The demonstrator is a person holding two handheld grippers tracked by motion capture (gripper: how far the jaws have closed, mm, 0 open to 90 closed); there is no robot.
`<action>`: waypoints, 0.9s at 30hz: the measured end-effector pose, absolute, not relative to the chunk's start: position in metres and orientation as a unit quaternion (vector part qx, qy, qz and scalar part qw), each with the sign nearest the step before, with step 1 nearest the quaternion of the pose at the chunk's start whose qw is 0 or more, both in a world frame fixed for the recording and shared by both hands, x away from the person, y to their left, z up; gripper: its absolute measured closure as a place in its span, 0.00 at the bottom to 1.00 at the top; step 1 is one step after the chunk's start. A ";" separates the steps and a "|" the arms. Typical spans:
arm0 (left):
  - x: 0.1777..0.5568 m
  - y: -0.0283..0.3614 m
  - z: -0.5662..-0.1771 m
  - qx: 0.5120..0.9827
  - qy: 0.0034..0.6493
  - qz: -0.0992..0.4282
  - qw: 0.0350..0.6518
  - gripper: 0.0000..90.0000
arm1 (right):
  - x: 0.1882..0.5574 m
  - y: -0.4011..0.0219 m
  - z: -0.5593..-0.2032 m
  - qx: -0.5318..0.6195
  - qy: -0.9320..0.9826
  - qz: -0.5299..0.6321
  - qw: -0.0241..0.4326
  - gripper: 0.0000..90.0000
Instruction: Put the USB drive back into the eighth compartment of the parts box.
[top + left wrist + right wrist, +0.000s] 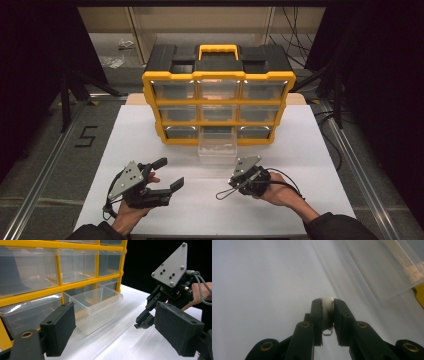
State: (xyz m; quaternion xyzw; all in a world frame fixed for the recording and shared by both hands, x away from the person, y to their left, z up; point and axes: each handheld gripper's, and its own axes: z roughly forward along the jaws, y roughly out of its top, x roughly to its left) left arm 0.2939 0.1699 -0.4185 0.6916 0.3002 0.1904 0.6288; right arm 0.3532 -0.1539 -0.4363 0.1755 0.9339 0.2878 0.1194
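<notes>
A yellow and black organizer [218, 102] with clear drawers stands at the back of the white table. Its bottom middle drawer [217, 145] is pulled out toward me, also seen as the drawer [96, 307] in the left gripper view. My right gripper [234, 180] hovers just in front of that drawer, tips down, shut on a small white piece [327, 306] with a small metal loop below it. My left gripper [169, 173] rests to the left with jaws wide open and nothing between its pads [58, 332]. The left gripper view shows the right gripper [142, 323] near the table.
The white table top [150, 135] has bare room on both sides of the organizer. A cable loop [225, 194] trails from the right gripper. Metal rails [47, 165] border the table, and dark curtains hang on both sides.
</notes>
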 end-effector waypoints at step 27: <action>0.293 0.172 -0.419 0.688 0.306 0.194 0.628 0.19 | 0.351 -0.155 -0.416 0.179 0.914 0.336 0.137 0.88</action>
